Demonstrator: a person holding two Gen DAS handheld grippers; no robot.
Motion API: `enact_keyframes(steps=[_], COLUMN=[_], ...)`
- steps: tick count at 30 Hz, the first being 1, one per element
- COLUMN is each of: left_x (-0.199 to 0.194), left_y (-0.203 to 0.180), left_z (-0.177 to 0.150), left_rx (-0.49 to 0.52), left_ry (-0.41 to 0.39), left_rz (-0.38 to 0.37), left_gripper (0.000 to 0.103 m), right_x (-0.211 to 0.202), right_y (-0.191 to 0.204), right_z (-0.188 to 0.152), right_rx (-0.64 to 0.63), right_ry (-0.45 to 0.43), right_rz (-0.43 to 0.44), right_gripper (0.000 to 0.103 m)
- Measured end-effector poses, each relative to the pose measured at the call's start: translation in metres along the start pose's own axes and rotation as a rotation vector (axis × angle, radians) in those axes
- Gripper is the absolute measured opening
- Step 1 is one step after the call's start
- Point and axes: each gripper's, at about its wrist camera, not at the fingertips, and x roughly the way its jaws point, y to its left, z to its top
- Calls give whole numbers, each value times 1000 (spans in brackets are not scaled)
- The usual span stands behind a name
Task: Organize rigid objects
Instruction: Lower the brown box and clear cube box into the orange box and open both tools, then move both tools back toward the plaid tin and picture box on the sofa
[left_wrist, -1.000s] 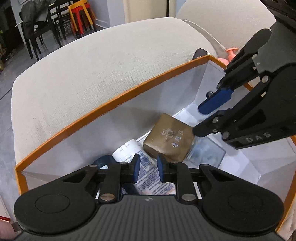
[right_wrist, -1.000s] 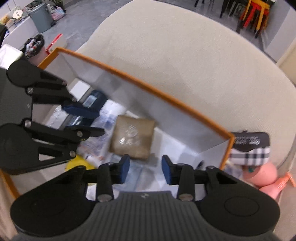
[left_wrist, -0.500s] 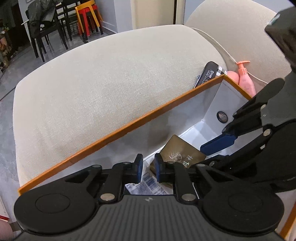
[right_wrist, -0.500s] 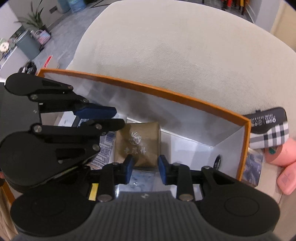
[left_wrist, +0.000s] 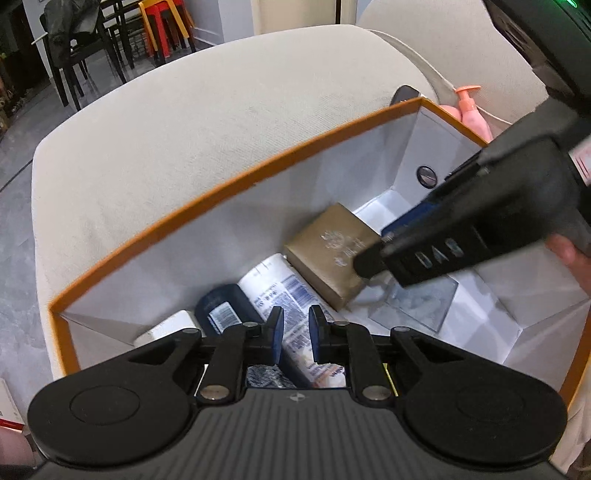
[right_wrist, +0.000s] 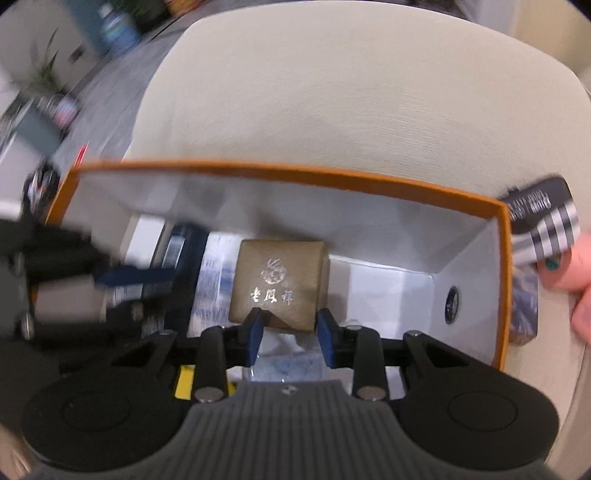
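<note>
Several things already lay in the orange-rimmed box (left_wrist: 236, 177) on the pale sofa cushion (left_wrist: 207, 110) when I checked both wrist views: a brown square case (right_wrist: 279, 284), a white printed tube (left_wrist: 284, 291), a dark blue container (left_wrist: 225, 310) and a clear flat packet (left_wrist: 417, 302). A good part of the sorting looked done to me. Still outside, past the box's far corner, sat a black item with a checked band (right_wrist: 543, 221) and a pink pump bottle (left_wrist: 471, 110), so I judged those were left to bring in.

The brown case lay flat on the box floor near the far wall, touching the tube beside it. It was a matte tan block with rounded edges, a pale emblem and a row of characters stamped on its lid.

My right gripper (right_wrist: 290, 332) hung just over the case's near edge, jaws apart and astride it. The picture was smeared there, so I could not be sure, but the pads did not seem to press on it. My left gripper (left_wrist: 295, 334) was clenched down to a narrow gap with nothing in it, above the tube.
</note>
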Motion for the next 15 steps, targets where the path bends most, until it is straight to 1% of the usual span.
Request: enact_keyframes(steps=[2,5,7,10,15], left_x=[0,-3,-7,-12,-17], left_y=[-2,-5,-7,-11,-15], left_z=[-1,-2,-5,-9,-20], left_rx=[-8,-17,-18,-30,-32], left_ry=[-2,-5,-6,-6,-2], left_rz=[-3,-16,-20,-24,-25], left_gripper=[19,19,19,19,19], right_x=[-1,-5,-12,-19,-14], right_y=[-3,6,9,14,29], right_z=[0,0,-3,-11,-31], right_rx=[32,-15,-63,-131,-319], right_ry=[-12,-4,11,56,139], right_rz=[1,-17,-13,-5,-66], right_gripper=[31,31,32,36,44])
